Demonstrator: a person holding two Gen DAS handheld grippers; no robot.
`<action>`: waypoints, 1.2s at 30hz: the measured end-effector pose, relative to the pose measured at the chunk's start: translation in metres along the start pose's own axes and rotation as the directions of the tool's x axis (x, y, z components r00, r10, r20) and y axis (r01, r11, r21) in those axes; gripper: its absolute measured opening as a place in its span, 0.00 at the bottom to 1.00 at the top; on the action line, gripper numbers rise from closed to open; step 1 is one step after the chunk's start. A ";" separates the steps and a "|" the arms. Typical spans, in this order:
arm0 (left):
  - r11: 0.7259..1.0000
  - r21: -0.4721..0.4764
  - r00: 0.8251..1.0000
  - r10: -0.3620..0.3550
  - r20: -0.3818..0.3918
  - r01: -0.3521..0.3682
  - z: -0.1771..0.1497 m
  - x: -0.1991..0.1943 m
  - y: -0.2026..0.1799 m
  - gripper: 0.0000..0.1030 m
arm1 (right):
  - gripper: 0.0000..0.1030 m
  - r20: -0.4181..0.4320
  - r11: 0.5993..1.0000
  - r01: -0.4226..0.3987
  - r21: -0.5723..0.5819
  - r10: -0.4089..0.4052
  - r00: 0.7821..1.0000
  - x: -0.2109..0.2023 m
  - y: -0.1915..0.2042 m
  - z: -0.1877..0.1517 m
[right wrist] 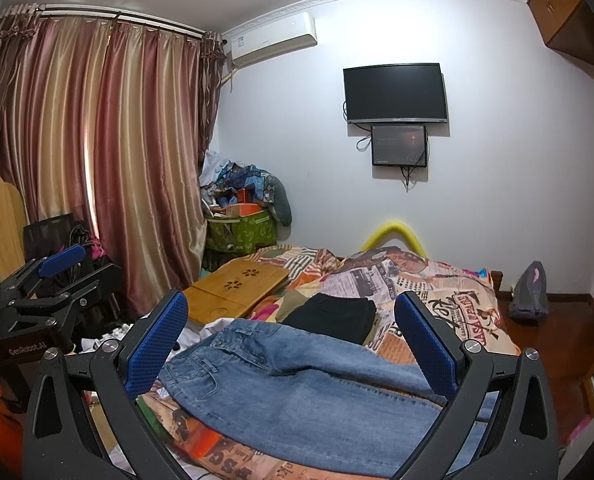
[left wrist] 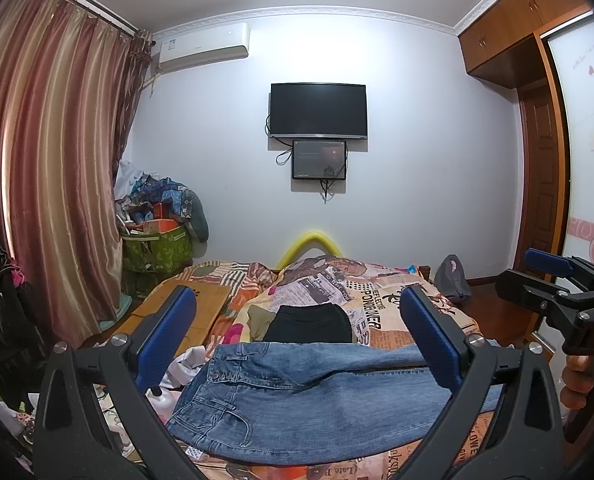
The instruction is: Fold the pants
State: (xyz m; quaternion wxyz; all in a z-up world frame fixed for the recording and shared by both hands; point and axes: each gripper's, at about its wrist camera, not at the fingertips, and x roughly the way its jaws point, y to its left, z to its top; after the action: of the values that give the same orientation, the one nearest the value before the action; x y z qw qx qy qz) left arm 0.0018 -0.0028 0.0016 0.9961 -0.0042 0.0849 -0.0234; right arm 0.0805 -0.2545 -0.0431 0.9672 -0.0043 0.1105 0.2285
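Jeans [left wrist: 309,396] lie spread across the patterned bedspread [left wrist: 381,304], waistband toward the left tong's side, legs running off under the right tong's blue pad. Both tongs hang above the denim with nothing between their fingers: the left gripper [left wrist: 301,344] stands wide apart and empty, and the right gripper [right wrist: 293,344] likewise gapes, its pads clear of the cloth. In the left view you can see the right tong again off at the right edge, held up by a hand [left wrist: 577,380].

Just beyond the jeans, ahead of both tongs, sits a dark folded garment [left wrist: 309,324], seemingly already dealt with. Further left of it, a bamboo lap tray [right wrist: 237,288] rests on the bed.

My read: this is the very start of this pair, or a pause before a fold. The jeans look doubled lengthwise, though I cannot be sure. Next move calls for both tongs to drop and pinch denim, one near the waistband, one along the legs, gripping all layers cleanly before lifting across.
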 end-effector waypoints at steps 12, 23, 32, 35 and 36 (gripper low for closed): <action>1.000 0.000 1.000 0.000 0.000 0.000 -0.002 0.000 -0.001 1.00 | 1.00 -0.003 1.000 0.000 0.002 0.000 1.000 0.000 -0.001 -0.001; 1.000 -0.003 1.000 -0.001 -0.020 0.001 -0.003 0.011 0.005 1.00 | 1.00 -0.027 1.000 0.009 0.007 -0.009 1.000 0.008 -0.006 -0.003; 0.999 0.004 0.990 0.036 -0.137 -0.035 -0.020 0.076 0.030 1.00 | 1.00 -0.158 0.995 0.101 -0.003 -0.100 0.982 0.049 -0.042 -0.022; 0.999 0.012 0.983 0.050 -0.174 -0.049 -0.027 0.104 0.041 1.00 | 1.00 -0.233 0.993 0.114 0.003 -0.110 0.966 0.072 -0.063 -0.034; 0.998 0.011 0.980 0.056 -0.193 -0.054 -0.029 0.117 0.046 1.00 | 1.00 -0.254 0.993 0.120 0.003 -0.116 0.960 0.079 -0.069 -0.038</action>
State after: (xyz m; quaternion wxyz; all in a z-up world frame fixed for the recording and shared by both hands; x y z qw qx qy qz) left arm 0.1142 0.0376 -0.0476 0.9834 0.0034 0.1812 0.0036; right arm 0.1717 -0.2841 -0.0996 0.9571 -0.0312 0.2347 0.1671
